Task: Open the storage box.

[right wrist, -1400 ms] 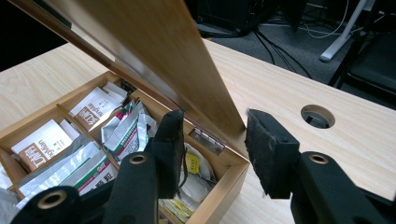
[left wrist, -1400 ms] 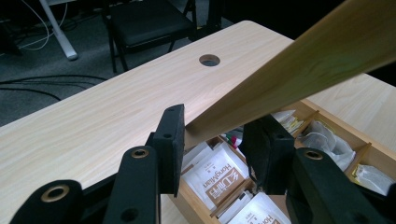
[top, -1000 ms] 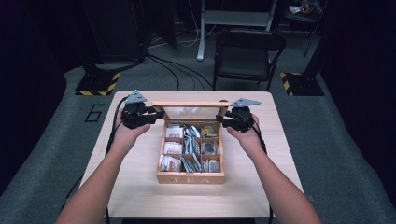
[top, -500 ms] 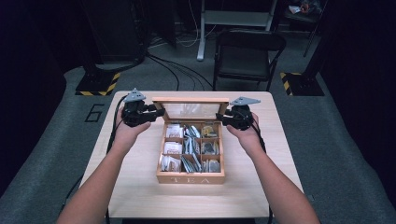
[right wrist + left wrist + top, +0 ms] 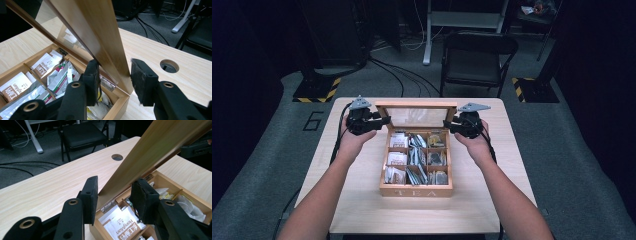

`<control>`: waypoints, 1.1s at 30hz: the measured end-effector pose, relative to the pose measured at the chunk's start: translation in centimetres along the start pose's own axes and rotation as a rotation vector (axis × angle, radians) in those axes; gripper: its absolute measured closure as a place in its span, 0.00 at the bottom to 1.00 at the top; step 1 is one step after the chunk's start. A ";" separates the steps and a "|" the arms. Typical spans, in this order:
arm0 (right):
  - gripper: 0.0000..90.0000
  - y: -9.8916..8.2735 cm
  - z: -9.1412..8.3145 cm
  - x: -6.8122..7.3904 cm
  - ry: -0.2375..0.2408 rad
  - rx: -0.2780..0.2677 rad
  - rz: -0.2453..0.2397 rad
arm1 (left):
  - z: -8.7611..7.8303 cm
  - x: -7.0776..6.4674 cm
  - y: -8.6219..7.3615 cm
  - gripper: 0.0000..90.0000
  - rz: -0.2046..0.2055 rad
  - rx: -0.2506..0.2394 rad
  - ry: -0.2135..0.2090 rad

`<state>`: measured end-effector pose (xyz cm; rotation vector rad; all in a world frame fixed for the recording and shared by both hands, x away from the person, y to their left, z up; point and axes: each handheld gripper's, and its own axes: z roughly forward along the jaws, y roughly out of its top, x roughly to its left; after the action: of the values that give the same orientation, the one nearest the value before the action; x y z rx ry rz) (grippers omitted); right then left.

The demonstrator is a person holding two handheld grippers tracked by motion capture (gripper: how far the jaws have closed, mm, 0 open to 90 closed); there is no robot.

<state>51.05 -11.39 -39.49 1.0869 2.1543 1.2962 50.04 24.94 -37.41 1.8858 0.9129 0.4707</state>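
On the table (image 5: 362, 200), seen from above, a wooden tea box (image 5: 416, 190) stood open in the middle, its glass lid (image 5: 417, 117) raised almost upright at the far side. At the lid's left end was the left gripper (image 5: 384, 121), at its right end the right gripper (image 5: 447, 125), each in a person's hand. Sachets (image 5: 417, 159) filled the compartments. From the left gripper view, the lid's wooden frame (image 5: 150, 147) ran between the jaws, which had just been opening; gaps showed on both sides, so the grip was released. From the right gripper view, the frame (image 5: 100, 32) stood between the jaws; one pad (image 5: 93, 72) lay at the frame, the other (image 5: 141, 77) stood slightly off it, so I could not tell whether it gripped.
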 end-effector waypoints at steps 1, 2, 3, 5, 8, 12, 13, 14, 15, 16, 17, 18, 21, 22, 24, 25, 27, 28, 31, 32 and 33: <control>0.65 0.0 0.0 0.0 0.001 0.000 0.003 | 0.2 0.1 -0.1 0.64 -0.002 0.005 0.004; 0.65 0.1 0.1 -0.1 0.002 -0.001 0.004 | 0.3 0.1 -0.3 0.64 -0.003 0.013 0.008; 0.65 0.1 0.1 -0.1 0.002 -0.002 0.015 | 0.5 0.3 -0.4 0.64 0.001 0.026 0.010; 0.66 0.1 0.1 -0.2 0.001 -0.003 0.011 | 0.7 0.6 -0.7 0.64 -0.005 0.038 0.017; 0.66 0.2 0.2 -0.2 0.000 -0.004 0.017 | 1.1 0.8 -1.0 0.64 -0.017 0.034 0.012; 0.66 0.4 0.3 -0.4 0.002 -0.001 0.031 | 2.2 1.0 -1.5 0.65 -0.031 0.052 0.015; 0.66 0.4 0.3 -0.4 0.002 -0.001 0.031 | 2.2 1.0 -1.5 0.65 -0.031 0.052 0.015; 0.66 0.4 0.4 -0.4 0.001 -0.001 0.037 | 2.4 1.0 -1.6 0.65 -0.027 0.046 0.018; 0.66 0.5 0.4 -0.4 -0.002 0.000 0.032 | 2.7 1.1 -1.6 0.66 -0.016 0.050 0.028; 0.66 0.5 0.4 -0.4 -0.002 0.000 0.032 | 2.7 1.1 -1.6 0.67 -0.016 0.050 0.028; 0.66 0.5 0.5 -0.5 0.000 0.003 0.028 | 2.8 1.1 -1.7 0.68 -0.012 0.056 0.031; 0.67 0.5 0.5 -0.5 -0.002 0.002 0.030 | 2.9 1.2 -1.8 0.68 -0.001 0.054 0.029; 0.67 0.6 0.6 -0.6 -0.010 -0.004 0.031 | 3.1 1.3 -1.7 0.69 0.009 0.047 0.037; 0.67 0.6 0.6 -0.6 -0.010 -0.004 0.031 | 3.1 1.3 -1.7 0.69 0.009 0.047 0.037; 0.67 0.7 0.7 -0.6 -0.011 -0.004 0.039 | 3.1 1.3 -1.7 0.70 0.010 0.041 0.042; 0.67 0.7 0.7 -0.7 -0.012 -0.006 0.048 | 3.2 1.4 -1.7 0.70 0.007 0.044 0.040; 0.66 0.6 0.8 -0.7 -0.012 -0.009 0.052 | 3.2 1.4 -1.7 0.70 0.003 0.042 0.039; 0.63 0.6 0.9 -0.9 -0.006 -0.010 0.062 | 3.2 1.4 -1.7 0.70 -0.001 0.040 0.039; 0.61 0.2 1.3 -1.0 -0.013 0.004 0.064 | 3.2 1.4 -1.7 0.70 0.000 0.040 0.037; 0.61 0.2 1.3 -1.0 -0.013 0.004 0.064 | 3.2 1.4 -1.7 0.70 -0.002 0.038 0.037; 0.62 0.0 1.5 -1.1 -0.016 0.006 0.053 | 3.2 1.4 -1.7 0.70 -0.005 0.038 0.038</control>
<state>52.77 -11.42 -40.27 1.1601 2.1322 1.3011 52.40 24.58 -40.54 1.9137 0.9575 0.4902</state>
